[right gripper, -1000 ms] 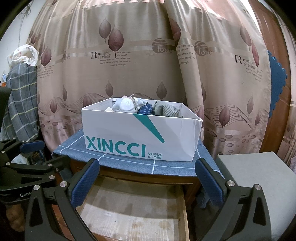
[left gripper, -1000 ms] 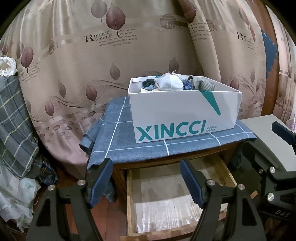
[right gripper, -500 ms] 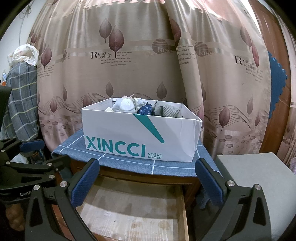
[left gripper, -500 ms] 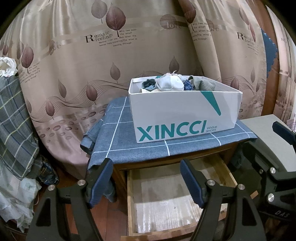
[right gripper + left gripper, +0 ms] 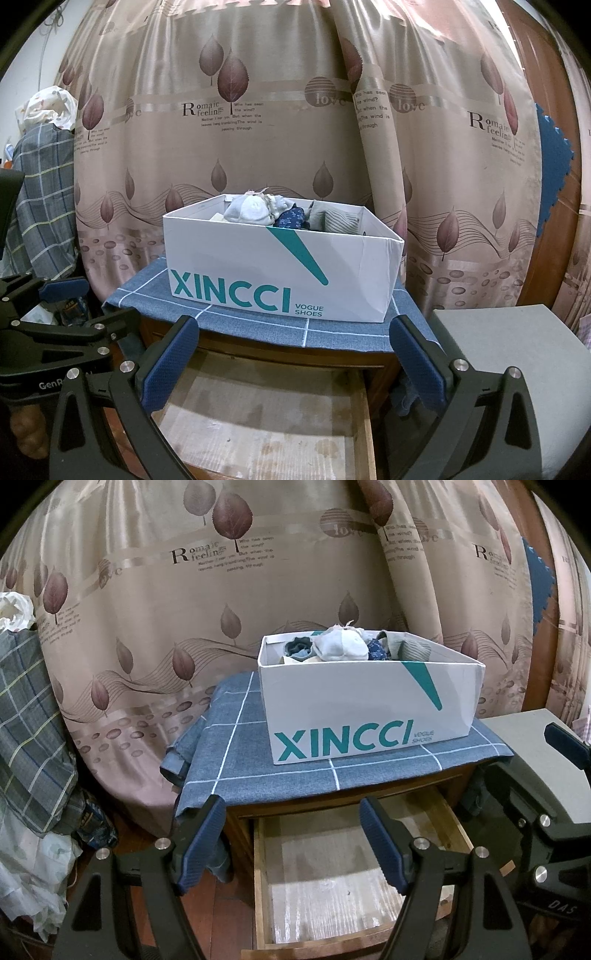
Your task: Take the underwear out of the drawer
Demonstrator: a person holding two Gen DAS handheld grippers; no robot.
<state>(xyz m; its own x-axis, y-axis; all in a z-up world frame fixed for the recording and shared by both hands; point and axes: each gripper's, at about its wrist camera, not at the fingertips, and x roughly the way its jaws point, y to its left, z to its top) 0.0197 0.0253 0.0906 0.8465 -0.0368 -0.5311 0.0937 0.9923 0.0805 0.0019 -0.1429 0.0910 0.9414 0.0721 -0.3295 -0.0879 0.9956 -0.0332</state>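
A wooden drawer [image 5: 332,878] stands pulled open under a nightstand; its paper-lined bottom shows bare in both views [image 5: 266,424]. A white XINCCI shoe box [image 5: 369,716] on top holds rolled underwear and socks [image 5: 340,646], also seen in the right wrist view [image 5: 258,210]. My left gripper [image 5: 291,838] is open and empty above the drawer's front left. My right gripper [image 5: 295,358] is open and empty above the drawer's right side. Each gripper shows at the edge of the other's view.
A blue checked cloth [image 5: 236,760] covers the nightstand top. A leaf-print curtain [image 5: 295,110] hangs behind. A plaid garment pile [image 5: 26,720] stands at left. A grey padded stool [image 5: 517,369] is at right.
The left wrist view has shifted very slightly; the box sits a touch lower in frame. Both grippers stay open and nothing else has moved.
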